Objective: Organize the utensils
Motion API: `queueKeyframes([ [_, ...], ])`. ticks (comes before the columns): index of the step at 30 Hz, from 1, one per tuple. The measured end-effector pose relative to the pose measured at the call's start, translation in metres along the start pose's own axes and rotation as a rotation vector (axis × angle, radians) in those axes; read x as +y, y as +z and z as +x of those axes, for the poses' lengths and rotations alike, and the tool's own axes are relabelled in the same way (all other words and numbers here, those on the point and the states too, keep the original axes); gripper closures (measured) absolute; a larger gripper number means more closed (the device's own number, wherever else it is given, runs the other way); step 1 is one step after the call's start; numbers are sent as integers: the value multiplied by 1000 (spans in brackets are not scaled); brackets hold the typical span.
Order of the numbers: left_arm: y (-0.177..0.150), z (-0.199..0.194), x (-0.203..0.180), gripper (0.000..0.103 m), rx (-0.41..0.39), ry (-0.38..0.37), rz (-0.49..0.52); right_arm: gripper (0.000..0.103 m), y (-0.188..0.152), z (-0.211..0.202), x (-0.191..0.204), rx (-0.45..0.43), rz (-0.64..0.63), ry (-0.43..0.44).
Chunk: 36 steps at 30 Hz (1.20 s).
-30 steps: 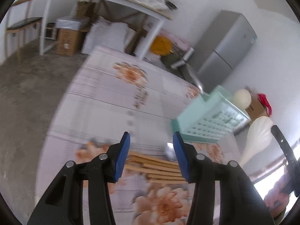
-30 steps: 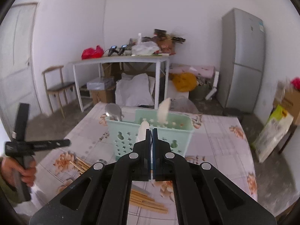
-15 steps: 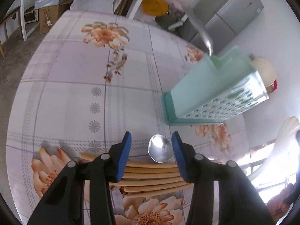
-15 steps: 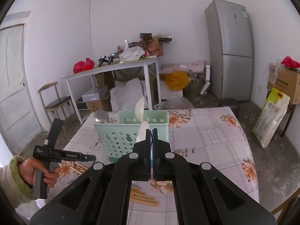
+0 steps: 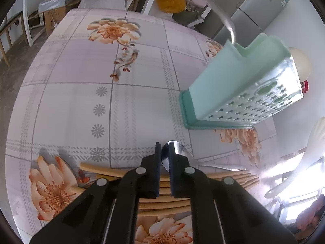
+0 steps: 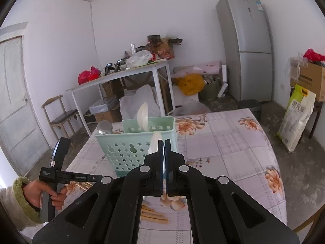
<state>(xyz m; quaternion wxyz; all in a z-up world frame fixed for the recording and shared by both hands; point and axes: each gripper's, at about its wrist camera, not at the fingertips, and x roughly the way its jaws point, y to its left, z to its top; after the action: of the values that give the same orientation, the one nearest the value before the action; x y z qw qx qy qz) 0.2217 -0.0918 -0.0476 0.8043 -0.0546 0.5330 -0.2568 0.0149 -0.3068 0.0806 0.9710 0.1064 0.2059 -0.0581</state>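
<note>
A metal spoon lies on top of several wooden chopsticks on the flowered tablecloth. My left gripper points down at it, and its closing jaws pinch the rim of the spoon's bowl between the blue pads. The mint basket stands just beyond, with a metal spoon and a white spoon inside. My right gripper is shut on another white spoon, held in the air in front of the basket. A person's hand holds the left tool.
The table's edge drops off to the right. A fridge, a cluttered white side table, a chair and a bag stand around the room. More chopsticks lie below the right gripper.
The left gripper came down over the chopsticks and its jaws went from wide apart to closed on the metal spoon's bowl. The right gripper stayed shut on the white spoon and drifted sideways.
</note>
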Motion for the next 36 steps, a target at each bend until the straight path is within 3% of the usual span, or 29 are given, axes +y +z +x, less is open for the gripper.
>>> queueKeyframes([
  [14, -12, -82, -29, 102, -209, -47, 69, 103, 10, -22, -16, -63, 35, -31],
  [20, -14, -143, -50, 101, -351, -25, 165, 103, 10, -30, -20, -78, 32, -51],
  [27, 1, -227, -59, 101, -555, -107, 182, 103, 10, -32, -17, -78, 34, -43],
  [32, 17, -258, -76, 102, -721, -16, 262, 103, 10, -32, -16, -81, 35, -30],
  [36, 31, -245, -88, 102, -748, 38, 321, 103, 9, -34, -15, -81, 32, -27],
])
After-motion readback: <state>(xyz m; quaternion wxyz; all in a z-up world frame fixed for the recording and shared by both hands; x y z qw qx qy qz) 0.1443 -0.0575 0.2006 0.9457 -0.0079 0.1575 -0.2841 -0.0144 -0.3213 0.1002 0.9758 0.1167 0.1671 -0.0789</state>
